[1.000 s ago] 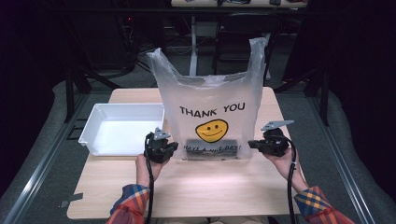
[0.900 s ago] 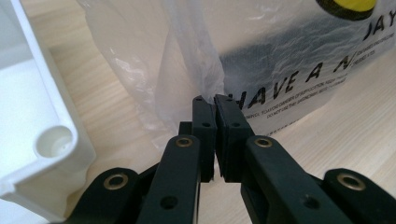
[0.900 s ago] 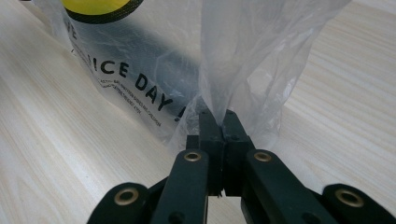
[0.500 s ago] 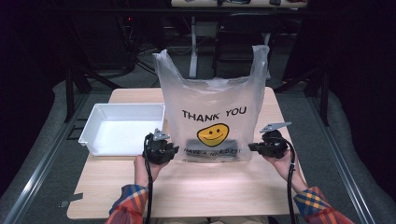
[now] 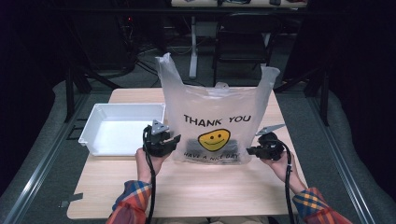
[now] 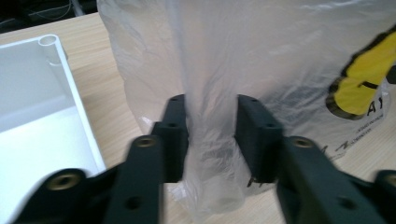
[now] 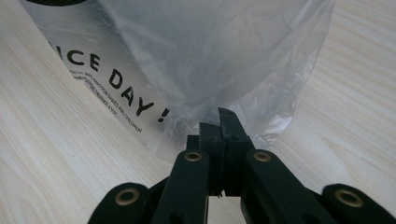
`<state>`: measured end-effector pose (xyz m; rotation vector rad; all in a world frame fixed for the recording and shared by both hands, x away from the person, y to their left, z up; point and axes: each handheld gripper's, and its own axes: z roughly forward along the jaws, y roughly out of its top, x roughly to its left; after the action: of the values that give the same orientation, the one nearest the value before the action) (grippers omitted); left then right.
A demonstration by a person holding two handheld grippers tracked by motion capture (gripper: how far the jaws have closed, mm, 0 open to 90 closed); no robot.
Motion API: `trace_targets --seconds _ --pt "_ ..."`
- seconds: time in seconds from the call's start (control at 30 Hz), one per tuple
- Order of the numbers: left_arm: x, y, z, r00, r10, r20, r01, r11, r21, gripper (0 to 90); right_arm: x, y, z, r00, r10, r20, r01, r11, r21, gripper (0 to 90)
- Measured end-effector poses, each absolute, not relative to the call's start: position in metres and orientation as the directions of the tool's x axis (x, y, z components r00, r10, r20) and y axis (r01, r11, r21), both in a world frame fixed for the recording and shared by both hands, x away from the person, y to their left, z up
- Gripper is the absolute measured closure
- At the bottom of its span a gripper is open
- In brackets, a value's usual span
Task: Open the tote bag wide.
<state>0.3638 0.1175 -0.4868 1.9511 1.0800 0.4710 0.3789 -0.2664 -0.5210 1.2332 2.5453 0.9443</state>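
High view, left to right: tray at left, bag standing upright at centre frame, long axis vertical, handles up, print faced toward the viewer. Left gripper has just been opened, then eased closed; a bag fold is straddled, not seen pinched. Right gripper is clamped on the bag's corner. Toppling is risked if the bag is left one-sided.

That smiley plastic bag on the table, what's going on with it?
A person stands a plastic bag upright on the table, working a hand-held claw at each bottom corner. The right claw is shut on the bag's corner. The left claw has a fold of the bag between its jaws, which have just been moving and now stand partly apart, so its grip looks loose. A white tray sits beside the bag.
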Motion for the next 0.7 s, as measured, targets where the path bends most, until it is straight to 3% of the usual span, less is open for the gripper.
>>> trace_targets --seconds 0.2,0.53,0.57,0.7 --pt "0.367 0.116 -0.497 0.564 0.823 -0.059 0.529 -0.306 0.791 87.0 0.378 -0.268 -0.521 -0.649 0.75 0.131 0.653 0.459 0.603 90.0" --pt "0.367 0.115 -0.503 0.575 0.816 -0.06 0.54 -0.324 0.777 89.6 0.376 -0.272 -0.515 -0.653 0.746 0.131 0.638 0.448 0.626 81.0" --pt "0.367 0.115 -0.503 0.579 0.813 -0.056 0.542 -0.333 0.771 89.6 0.375 -0.274 -0.511 -0.659 0.739 0.14 0.633 0.445 0.633 73.8" --pt "0.368 0.115 -0.505 0.582 0.811 -0.059 0.548 -0.338 0.765 89.6 0.373 -0.277 -0.504 -0.673 0.728 0.131 0.608 0.445 0.657 63.1"
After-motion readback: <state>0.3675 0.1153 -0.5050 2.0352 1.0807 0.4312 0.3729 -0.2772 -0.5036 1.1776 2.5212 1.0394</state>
